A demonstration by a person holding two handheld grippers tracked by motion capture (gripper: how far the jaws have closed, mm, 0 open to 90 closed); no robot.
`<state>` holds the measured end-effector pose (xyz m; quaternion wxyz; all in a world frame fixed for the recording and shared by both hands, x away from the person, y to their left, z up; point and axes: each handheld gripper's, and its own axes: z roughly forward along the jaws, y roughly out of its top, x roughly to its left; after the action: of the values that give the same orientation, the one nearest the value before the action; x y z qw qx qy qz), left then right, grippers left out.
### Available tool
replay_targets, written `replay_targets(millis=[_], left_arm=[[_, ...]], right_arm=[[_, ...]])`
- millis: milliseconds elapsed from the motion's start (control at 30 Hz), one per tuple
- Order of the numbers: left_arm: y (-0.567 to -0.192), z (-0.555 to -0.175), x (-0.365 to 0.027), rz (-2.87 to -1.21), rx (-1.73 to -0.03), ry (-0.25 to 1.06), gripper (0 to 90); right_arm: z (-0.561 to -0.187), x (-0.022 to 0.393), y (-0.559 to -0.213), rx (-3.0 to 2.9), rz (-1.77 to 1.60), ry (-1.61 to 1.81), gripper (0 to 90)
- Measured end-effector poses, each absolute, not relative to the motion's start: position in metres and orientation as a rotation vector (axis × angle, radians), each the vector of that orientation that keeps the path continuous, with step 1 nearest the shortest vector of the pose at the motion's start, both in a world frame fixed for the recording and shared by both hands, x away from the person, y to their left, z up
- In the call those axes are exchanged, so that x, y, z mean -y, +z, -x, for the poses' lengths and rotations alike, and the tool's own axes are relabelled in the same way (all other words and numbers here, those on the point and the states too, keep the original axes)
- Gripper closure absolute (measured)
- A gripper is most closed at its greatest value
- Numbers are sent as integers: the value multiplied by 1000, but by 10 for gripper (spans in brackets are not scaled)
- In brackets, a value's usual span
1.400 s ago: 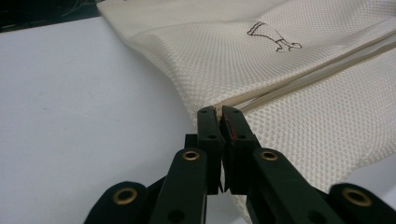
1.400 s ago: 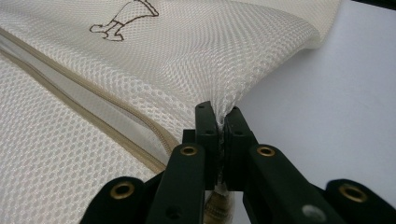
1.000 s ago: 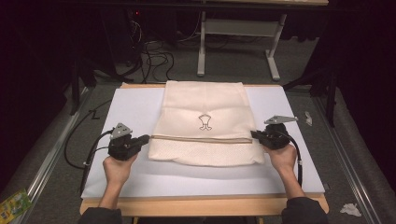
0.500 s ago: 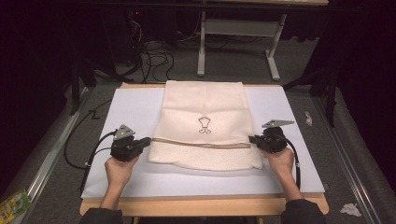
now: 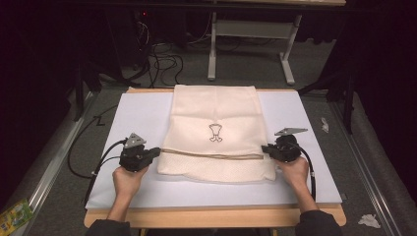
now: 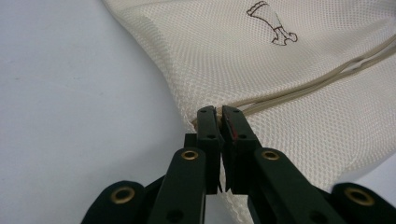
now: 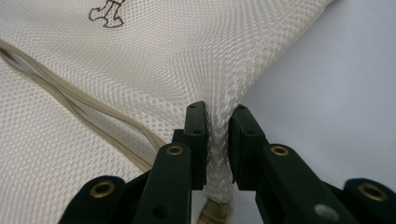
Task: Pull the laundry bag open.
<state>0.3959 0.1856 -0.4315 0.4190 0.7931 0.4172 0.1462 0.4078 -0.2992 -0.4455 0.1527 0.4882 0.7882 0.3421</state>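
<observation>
High view, cream mesh bag (image 5: 215, 132), folded, drawcord (image 5: 211, 155)

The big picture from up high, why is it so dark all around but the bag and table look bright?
In the high view, light falls on the white table and cream bag, while the floor and room edges stay dim. In the left gripper view, the bag's mesh looks sharp, and the black jaws nearest the camera look softer. In the right gripper view, soft shadow lies in the fold.

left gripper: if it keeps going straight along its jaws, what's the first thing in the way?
Nothing to reach: the left gripper is already clamped on the edge of the cream mesh bag, by the drawstring cord. Going straight on would probably just shove the bag across the white board, towards the right gripper on its far edge.
</observation>
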Motion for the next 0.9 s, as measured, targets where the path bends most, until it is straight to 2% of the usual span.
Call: replay_targets(millis=[367, 467, 567, 900], left_arm=[[-436, -393, -181, -2013, -1020, 401, 810], [-434, -392, -182, -1985, -1008, 423, 768], [-429, -391, -186, -1949, -1015, 452, 683], [-418, -385, -198, -1880, -1004, 511, 614]], right_arm=[[-406, 298, -447, -2244, -1394, 950, 627], [-404, 298, -445, -2218, -1385, 947, 610], [-400, 301, -439, -2175, -1378, 950, 592], [-391, 319, -425, -2095, -1403, 1035, 574]])
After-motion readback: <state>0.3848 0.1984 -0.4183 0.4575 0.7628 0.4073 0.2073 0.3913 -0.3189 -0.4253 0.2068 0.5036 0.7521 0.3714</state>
